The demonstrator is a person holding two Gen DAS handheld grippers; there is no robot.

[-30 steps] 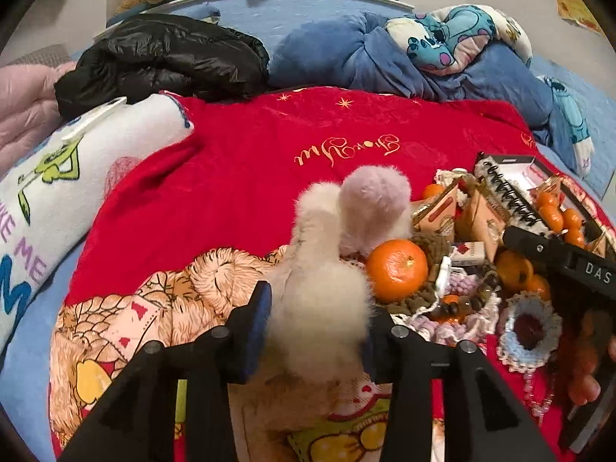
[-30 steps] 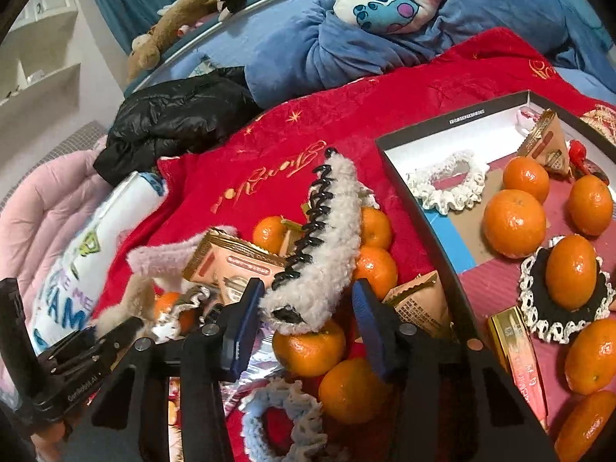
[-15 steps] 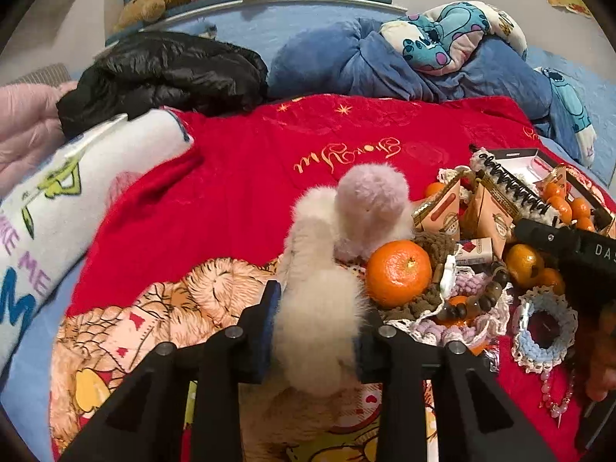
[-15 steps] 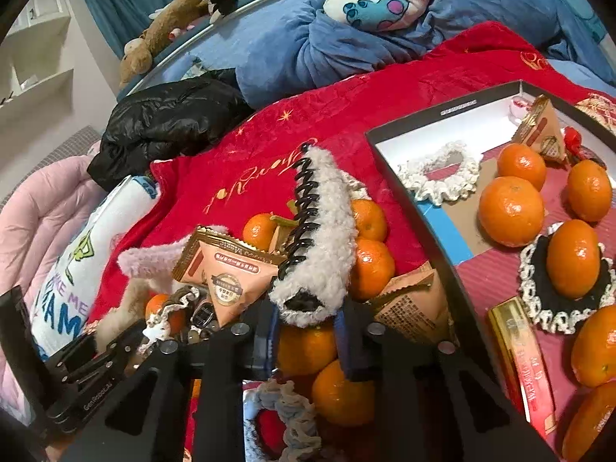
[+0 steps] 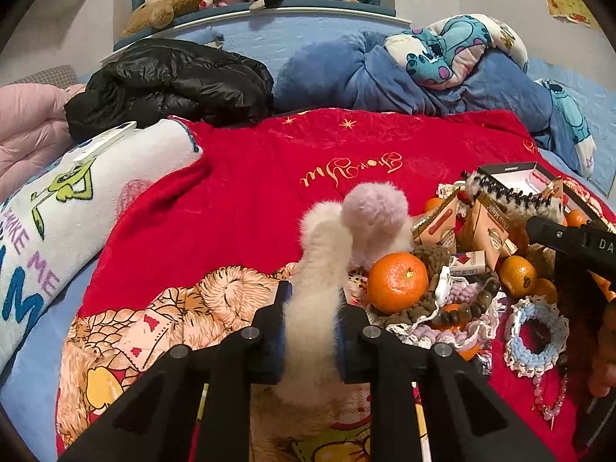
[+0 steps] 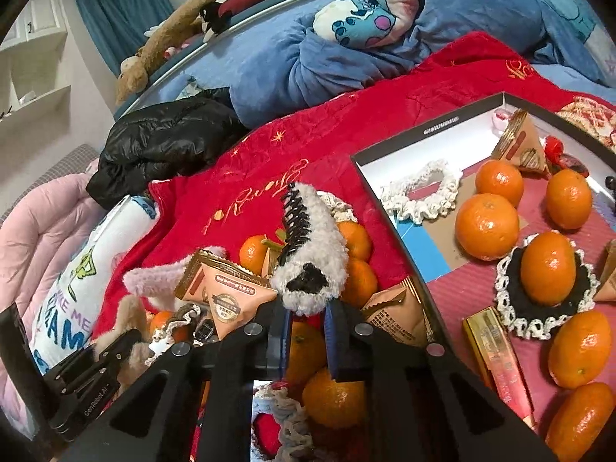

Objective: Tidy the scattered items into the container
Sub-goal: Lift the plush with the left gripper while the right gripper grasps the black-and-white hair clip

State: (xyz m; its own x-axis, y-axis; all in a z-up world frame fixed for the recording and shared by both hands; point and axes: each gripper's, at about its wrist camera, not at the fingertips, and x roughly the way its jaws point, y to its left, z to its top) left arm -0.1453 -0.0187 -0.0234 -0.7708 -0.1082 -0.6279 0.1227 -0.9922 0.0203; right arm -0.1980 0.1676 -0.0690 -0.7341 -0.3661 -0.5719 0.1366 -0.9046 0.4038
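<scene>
Both grippers are clamped on fuzzy stuff right now. The left gripper (image 5: 310, 333) has its jaws squeezed onto the lower end of a cream-and-lilac fluffy plush hair piece (image 5: 327, 265), which sticks up and away from the fingers over the red embroidered blanket (image 5: 246, 192), its lilac end leaning against a bright orange mandarin (image 5: 397, 282) on the pile of crocheted scrunchies. The right gripper (image 6: 306, 340) points forward and a bit down, jaws narrow and pinching the base of a white fleecy hair claw with black teeth (image 6: 310, 250); the claw stands tilted above the heap of mandarins and peach triangular snack packets (image 6: 231, 300), just left of the box. The black-rimmed shallow cardboard box (image 6: 425, 131) sits to the right on the blanket, already holding several mandarins, a white lace scrunchie (image 6: 421, 192), a black one with white trim and a gold-and-pink tube (image 6: 496, 358). Behind it all are a black puffer jacket (image 5: 169, 77) and blue bedding.
</scene>
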